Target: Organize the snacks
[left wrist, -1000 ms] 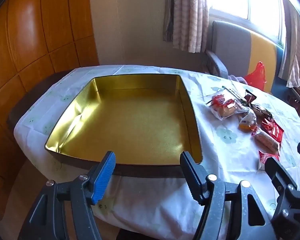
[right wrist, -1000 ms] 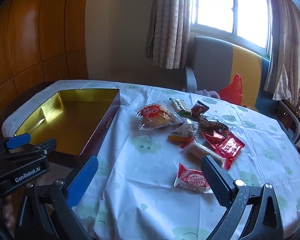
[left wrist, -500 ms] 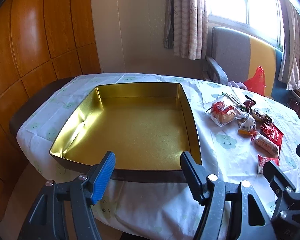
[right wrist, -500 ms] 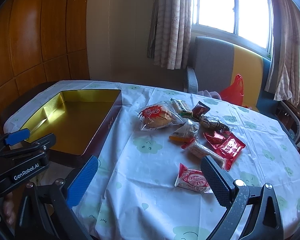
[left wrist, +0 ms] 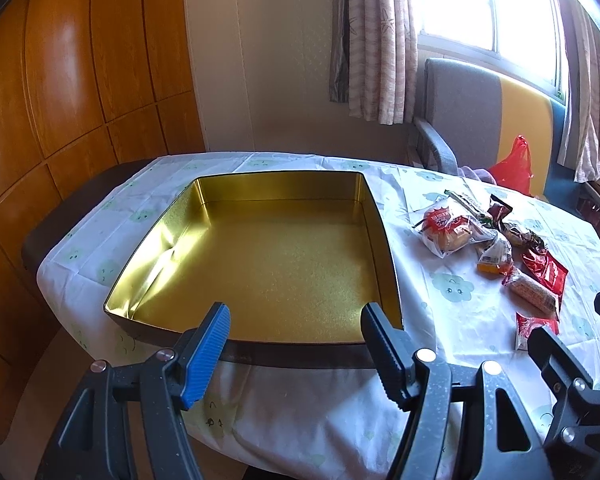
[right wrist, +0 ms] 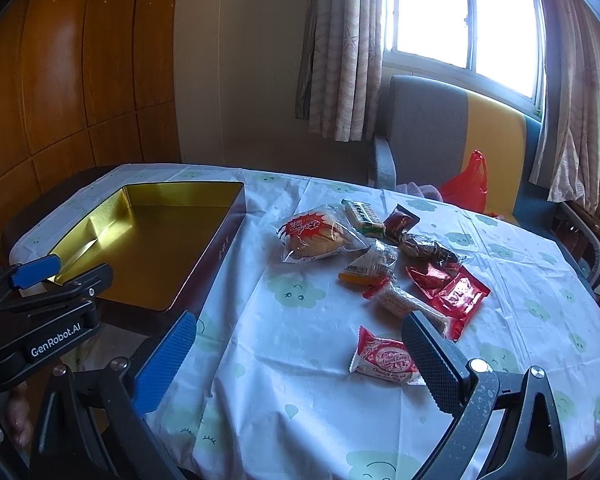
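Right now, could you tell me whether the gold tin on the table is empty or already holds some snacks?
Empty. The gold tin shows only its bare shiny floor, and every wrapped snack lies on the tablecloth beside it.

Left wrist view angled down over the near rim of the gold tin (left wrist: 260, 264), right wrist view angled down beside it over the snack packets (right wrist: 384, 260), both sharing tin, packets, window.

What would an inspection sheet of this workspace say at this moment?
Surface: table under a white cloud-print cloth.
Job's things: gold tin with nothing inside; wrapped snacks loose on the cloth to its right, nearest a red-and-white packet.
Clutter: nothing seen.
Grippers: left gripper open, holding nothing, before the tin; right gripper open, holding nothing.
Cables: nothing seen.
Surroundings: armchair holding a red bag, curtained window, wood panelling.
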Available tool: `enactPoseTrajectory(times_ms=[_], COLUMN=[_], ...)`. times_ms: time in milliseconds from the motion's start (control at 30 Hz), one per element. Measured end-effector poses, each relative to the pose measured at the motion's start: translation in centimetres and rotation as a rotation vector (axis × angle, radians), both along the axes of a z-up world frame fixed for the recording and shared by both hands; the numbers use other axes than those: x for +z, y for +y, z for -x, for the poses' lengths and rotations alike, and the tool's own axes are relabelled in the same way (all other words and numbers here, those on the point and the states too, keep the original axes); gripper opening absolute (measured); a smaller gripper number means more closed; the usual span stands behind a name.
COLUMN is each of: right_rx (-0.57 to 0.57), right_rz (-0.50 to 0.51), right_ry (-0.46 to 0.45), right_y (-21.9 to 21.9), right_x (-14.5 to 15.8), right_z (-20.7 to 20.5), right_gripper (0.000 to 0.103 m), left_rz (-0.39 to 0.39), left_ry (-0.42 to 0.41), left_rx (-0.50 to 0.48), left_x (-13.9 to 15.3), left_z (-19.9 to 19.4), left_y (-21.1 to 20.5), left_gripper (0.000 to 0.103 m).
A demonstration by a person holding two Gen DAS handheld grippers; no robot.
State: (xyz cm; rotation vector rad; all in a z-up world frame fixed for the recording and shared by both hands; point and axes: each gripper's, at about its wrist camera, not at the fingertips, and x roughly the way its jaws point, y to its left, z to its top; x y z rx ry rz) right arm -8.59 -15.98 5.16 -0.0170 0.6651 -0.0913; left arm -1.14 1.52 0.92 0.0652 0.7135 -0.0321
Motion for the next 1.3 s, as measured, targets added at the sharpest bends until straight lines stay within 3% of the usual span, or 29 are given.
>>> enactPoseTrajectory(times_ms=[1300], right_rx=[0.016], right_rz=[-0.007], right_ry=[-0.002], right_y=[-0.04], right_x=[0.24], right_z=[0.49], right_gripper=[0.103], left_rz=[0.026], left_ry=[-0.002], left_rx=[-0.039], left_x=[0.31], left_z=[0.12], left_y=[-0.15], left_gripper=[0.074])
